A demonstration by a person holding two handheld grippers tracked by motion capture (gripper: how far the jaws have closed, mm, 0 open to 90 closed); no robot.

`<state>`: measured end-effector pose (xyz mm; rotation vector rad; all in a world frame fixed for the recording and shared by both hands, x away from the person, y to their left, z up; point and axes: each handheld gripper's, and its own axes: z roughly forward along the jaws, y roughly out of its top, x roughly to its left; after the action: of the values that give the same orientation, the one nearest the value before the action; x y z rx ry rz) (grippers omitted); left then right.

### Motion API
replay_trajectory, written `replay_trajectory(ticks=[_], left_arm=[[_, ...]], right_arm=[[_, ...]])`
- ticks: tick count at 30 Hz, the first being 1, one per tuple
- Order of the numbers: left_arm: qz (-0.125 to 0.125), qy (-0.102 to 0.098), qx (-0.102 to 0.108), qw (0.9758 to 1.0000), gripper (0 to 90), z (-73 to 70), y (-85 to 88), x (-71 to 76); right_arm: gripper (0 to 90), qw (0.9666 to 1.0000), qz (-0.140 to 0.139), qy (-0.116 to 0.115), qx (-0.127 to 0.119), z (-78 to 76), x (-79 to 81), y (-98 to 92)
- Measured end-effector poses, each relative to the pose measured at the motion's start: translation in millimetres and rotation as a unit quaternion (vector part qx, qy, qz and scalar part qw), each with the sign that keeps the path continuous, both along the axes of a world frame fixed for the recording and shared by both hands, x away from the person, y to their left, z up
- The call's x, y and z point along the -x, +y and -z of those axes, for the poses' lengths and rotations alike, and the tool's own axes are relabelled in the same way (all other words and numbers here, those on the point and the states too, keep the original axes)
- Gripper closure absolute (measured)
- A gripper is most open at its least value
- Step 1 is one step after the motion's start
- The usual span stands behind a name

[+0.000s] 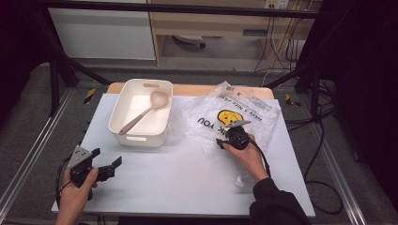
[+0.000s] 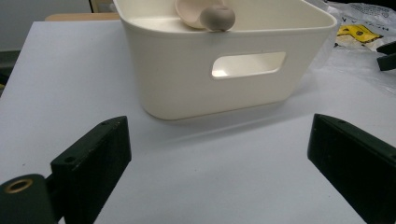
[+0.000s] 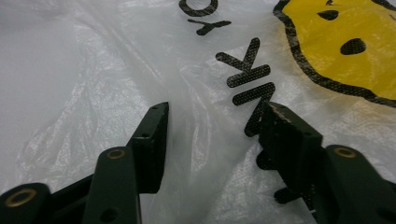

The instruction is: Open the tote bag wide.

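right claw [image 3: 212, 140]: half-spread, bag [image 3: 196, 93] fold between jaws, not yet pinched | left claw [image 2: 219, 158]: spread, bin [image 2: 187, 79] ahead | risk: thin film could be missed or torn

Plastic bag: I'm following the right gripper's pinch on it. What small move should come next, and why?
Probably close the right gripper the rest of the way. Its jaws rest on the plastic bag with a raised fold of film between them, but a gap remains on both sides, so lifting now would likely leave the bag behind.
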<state>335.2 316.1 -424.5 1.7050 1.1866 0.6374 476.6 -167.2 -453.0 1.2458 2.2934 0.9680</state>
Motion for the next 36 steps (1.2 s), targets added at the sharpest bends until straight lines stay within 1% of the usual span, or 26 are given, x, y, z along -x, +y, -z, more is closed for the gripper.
replay_trajectory(ticks=[1,4,6,9,10,13,16,19,21,23,25,26,28,29,32,33,34,36], left_arm=[[0.0,0.001,0.0,1.0,5.8,0.3,-0.1,-0.1],[-0.001,0.002,-0.002,1.0,5.8,0.8,-0.3,-0.6],[-0.002,0.002,-0.002,1.0,5.9,0.9,-0.5,-0.8],[-0.002,0.004,-0.002,1.0,5.9,1.2,-0.5,-1.0],[-0.002,0.004,-0.003,1.0,5.9,1.3,-0.4,-0.9],[-0.002,0.002,-0.003,1.0,5.9,1.0,-0.6,-0.7],[-0.001,0.002,-0.003,1.0,5.9,1.0,-0.8,-1.0],[0.0,0.003,-0.003,1.0,5.9,1.1,-0.8,-1.1],[0.001,0.004,-0.002,1.0,5.9,1.5,-1.1,-1.3],[0.003,0.004,-0.003,1.0,5.9,1.6,-1.3,-1.3],[0.003,0.003,-0.002,1.0,5.9,1.2,-1.3,-1.0],[0.002,0.003,-0.002,1.0,5.9,1.0,-1.2,-0.8],[0.001,0.003,-0.002,1.0,5.9,1.0,-0.8,-0.9],[0.002,0.003,-0.003,1.0,5.9,1.1,-0.7,-1.2],[0.004,0.003,-0.003,1.0,6.0,1.0,-0.7,-1.6],[0.004,0.003,-0.003,1.0,6.0,0.9,-0.7,-1.5],[0.004,0.003,-0.003,1.0,6.0,0.7,-0.5,-1.4],[0.004,0.003,-0.002,1.0,5.9,0.6,-0.7,-1.2]], right_arm=[[50.4,1.0,0.0,-0.002,0.003,-0.2,-0.6,-1.1],[59.3,1.0,0.008,0.002,-0.003,-1.1,-1.9,-4.1],[64.9,0.9999,0.012,-0.001,-0.005,-0.6,-3.2,-6.5],[70.7,0.9999,0.014,-0.001,-0.007,-0.7,-4.6,-9.0],[72.5,0.9998,0.018,0.0,-0.009,-0.7,-4.8,-9.4],[77.0,0.9998,0.02,0.0,-0.01,-0.8,-6.2,-10.7],[80.3,0.9995,0.025,0.005,-0.02,-1.1,-6.8,-12.0],[80.3,0.9994,0.023,0.008,-0.024,-1.5,-6.7,-11.8],[74.5,0.9996,0.018,0.005,-0.023,-1.7,-6.0,-9.8],[67.9,0.9999,0.012,-0.004,-0.007,-1.9,-5.1,-7.0],[57.5,0.9999,0.009,-0.013,-0.001,-2.4,-4.6,-3.3],[53.1,0.9998,0.004,-0.018,0.007,-2.6,-4.8,-2.1],[42.9,0.9998,0.0,-0.02,0.006,-3.5,-4.6,-0.2],[38.0,0.9997,0.003,-0.021,0.008,-4.2,-4.5,0.5],[23.4,0.9994,-0.001,-0.034,0.011,-6.8,-5.1,1.9],[19.5,0.9993,0.0,-0.036,0.011,-7.7,-5.3,3.1],[15.5,0.9991,-0.002,-0.04,0.016,-8.1,-6.0,4.3],[12.7,0.9989,-0.01,-0.042,0.017,-8.9,-7.4,6.8]])
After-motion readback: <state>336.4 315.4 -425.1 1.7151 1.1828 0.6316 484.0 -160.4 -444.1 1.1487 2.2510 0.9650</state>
